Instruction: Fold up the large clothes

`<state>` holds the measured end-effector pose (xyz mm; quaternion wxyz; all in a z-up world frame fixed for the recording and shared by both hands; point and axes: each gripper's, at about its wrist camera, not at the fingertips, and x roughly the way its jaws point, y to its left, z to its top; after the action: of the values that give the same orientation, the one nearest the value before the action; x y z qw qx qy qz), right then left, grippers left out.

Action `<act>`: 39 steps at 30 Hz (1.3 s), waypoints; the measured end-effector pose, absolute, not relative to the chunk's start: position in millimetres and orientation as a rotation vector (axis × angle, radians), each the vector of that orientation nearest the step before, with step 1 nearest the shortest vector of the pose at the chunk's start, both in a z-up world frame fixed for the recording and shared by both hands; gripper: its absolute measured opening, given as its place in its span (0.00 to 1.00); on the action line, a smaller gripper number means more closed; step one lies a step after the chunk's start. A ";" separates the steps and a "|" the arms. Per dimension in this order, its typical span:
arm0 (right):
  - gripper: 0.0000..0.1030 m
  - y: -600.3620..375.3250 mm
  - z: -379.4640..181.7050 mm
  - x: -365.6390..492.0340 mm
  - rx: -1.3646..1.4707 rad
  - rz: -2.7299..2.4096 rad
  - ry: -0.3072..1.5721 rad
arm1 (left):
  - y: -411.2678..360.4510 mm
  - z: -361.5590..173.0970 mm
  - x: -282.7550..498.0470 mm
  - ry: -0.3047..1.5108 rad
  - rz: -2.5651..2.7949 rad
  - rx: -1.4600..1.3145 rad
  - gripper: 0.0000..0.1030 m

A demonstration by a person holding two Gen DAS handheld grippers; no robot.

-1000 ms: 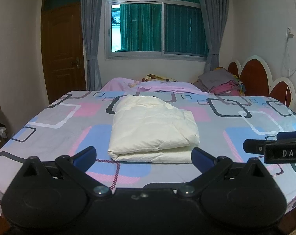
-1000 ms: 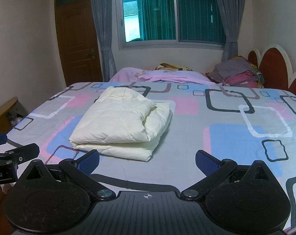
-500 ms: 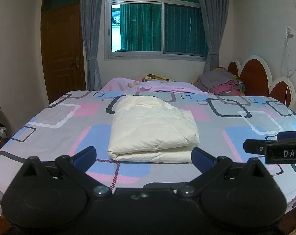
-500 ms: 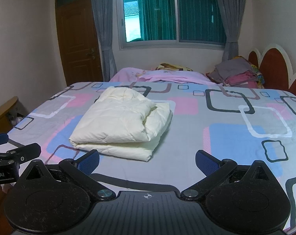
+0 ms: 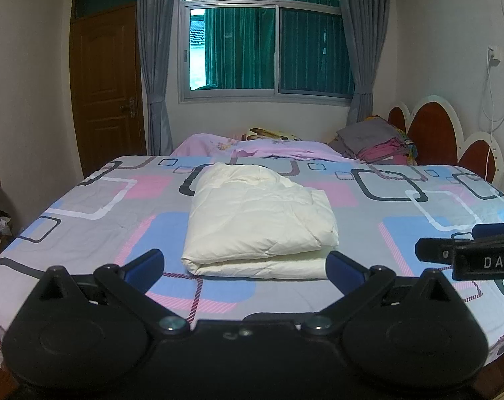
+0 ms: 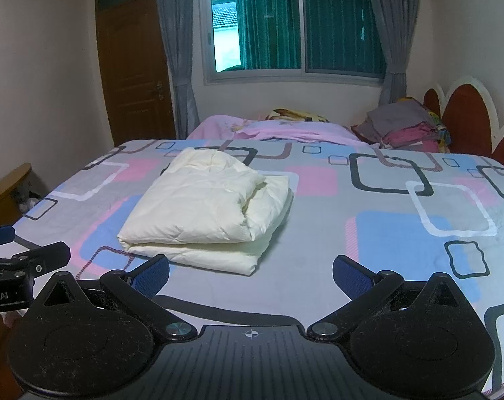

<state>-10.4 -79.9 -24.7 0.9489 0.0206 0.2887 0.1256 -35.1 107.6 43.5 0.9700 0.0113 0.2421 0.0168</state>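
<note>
We hold both grippers, left gripper (image 5: pixel 243 266) and right gripper (image 6: pixel 250 271), jaws released, near the folded jacket (image 5: pixel 257 223) mid-frame; a snag could unfold it.

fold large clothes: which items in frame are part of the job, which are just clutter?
Job:
- cream padded garment, folded on the bed sheet
- left gripper, open, empty
- right gripper, open, empty

Lying about:
- pink bedding behind
- stack of folded clothes by the headboard
- door, window, curtains

Bedroom: window (image 5: pixel 268 48), brown door (image 5: pixel 107 86).
</note>
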 end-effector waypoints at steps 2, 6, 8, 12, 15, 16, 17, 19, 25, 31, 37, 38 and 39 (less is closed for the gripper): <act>1.00 -79.9 -24.6 -10.9 0.042 0.256 0.587 | 107.9 43.5 -34.9 0.489 0.034 0.023 1.00; 1.00 -79.6 -24.6 -11.8 0.042 0.256 0.588 | 107.7 43.3 -34.9 0.489 0.032 0.024 1.00; 1.00 -80.3 -24.7 -11.9 0.044 0.256 0.589 | 107.0 43.4 -34.7 0.490 0.031 0.025 1.00; 1.00 -81.4 -25.1 -11.5 0.047 0.256 0.591 | 105.9 43.3 -34.1 0.490 0.030 0.029 1.00; 1.00 -81.9 -24.9 -11.3 0.048 0.256 0.590 | 106.0 43.2 -34.0 0.488 0.030 0.030 1.00; 1.00 -82.2 -24.9 -11.3 0.049 0.256 0.590 | 105.9 43.1 -33.9 0.487 0.030 0.032 1.00; 1.00 -82.5 -25.0 -11.4 0.049 0.257 0.589 | 104.5 43.0 -34.2 0.487 0.031 0.034 1.00; 1.00 -82.8 -25.3 -11.0 0.048 0.256 0.589 | 104.5 43.0 -34.2 0.487 0.029 0.034 1.00; 1.00 -82.6 -25.6 -10.8 0.050 0.258 0.592 | 102.5 43.4 -32.7 0.488 0.027 0.039 1.00; 1.00 -80.8 -25.4 -10.2 0.049 0.258 0.592 | 103.0 43.2 -32.7 0.487 0.029 0.037 1.00; 1.00 -80.0 -25.3 -10.2 0.049 0.258 0.593 | 104.3 42.8 -31.3 0.489 0.028 0.035 1.00; 1.00 -80.0 -25.2 -10.4 0.049 0.258 0.592 | 103.6 42.9 -32.1 0.486 0.030 0.037 1.00; 1.00 -79.9 -25.2 -10.3 0.049 0.258 0.593 | 103.7 43.0 -31.5 0.483 0.031 0.038 1.00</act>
<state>-10.3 -79.9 -25.2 0.9480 0.0239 0.2911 0.1266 -31.5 103.7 43.0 0.9706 0.0189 0.2393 0.0153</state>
